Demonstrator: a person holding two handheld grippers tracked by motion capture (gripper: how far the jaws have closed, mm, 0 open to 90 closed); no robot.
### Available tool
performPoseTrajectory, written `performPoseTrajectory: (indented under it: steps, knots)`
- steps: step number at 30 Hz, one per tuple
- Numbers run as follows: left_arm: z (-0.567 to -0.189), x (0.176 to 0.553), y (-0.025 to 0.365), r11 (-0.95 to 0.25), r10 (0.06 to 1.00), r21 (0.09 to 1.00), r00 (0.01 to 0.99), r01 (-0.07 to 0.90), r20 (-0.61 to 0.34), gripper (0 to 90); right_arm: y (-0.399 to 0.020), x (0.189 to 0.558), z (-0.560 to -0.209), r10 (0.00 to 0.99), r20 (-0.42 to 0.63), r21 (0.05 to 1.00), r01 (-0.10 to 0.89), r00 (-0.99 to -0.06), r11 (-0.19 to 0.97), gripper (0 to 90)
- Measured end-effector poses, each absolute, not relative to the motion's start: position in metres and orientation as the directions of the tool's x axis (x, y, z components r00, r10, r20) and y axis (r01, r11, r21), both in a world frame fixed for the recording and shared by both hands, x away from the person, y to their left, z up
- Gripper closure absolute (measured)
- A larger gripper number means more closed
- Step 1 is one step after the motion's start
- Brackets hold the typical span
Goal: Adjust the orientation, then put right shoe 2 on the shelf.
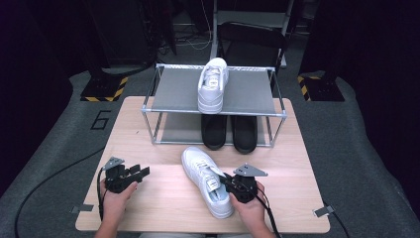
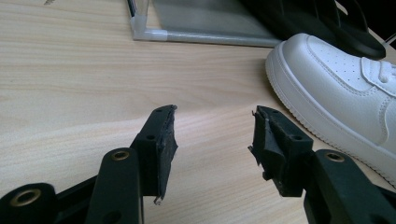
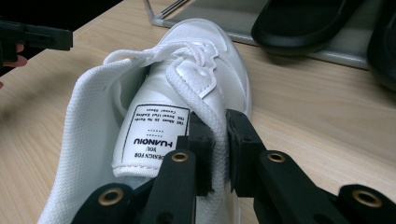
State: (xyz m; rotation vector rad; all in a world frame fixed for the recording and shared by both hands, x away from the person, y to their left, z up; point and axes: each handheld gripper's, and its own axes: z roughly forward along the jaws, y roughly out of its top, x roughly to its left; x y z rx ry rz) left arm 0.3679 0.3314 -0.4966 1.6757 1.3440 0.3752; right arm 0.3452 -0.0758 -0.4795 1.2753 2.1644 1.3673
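white shoe (image 1: 205,179) near table's front edge

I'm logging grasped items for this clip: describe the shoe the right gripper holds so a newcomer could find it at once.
On the wooden table, in front of the metal rack, a white sneaker lies alone on the bare wood. The right gripper is shut on the rim of its opening. Its twin sits on the rack's top shelf, and the black slippers on the bottom one.

Bright, even table light — dark surroundings, soft blur throughout
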Motion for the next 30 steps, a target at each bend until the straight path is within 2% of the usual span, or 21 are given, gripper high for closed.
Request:
performPoseTrajectory:
  steps: [15, 30]
  knots:
    - [-0.497, 0.366, 0.333, 0.034, 0.886, 0.797, 0.351, 0.603, -0.303, 48.5, -0.087, 0.342, -0.472, 0.783, 0.268, 0.822, 0.557, -0.562, 0.119, 82.5]
    - [-0.497, 0.363, 0.336, 0.042, 0.887, 0.798, 0.345, 0.602, -0.307, 48.5, -0.111, 0.331, -0.442, 0.778, 0.289, 0.830, 0.552, -0.558, 0.087, 82.3]
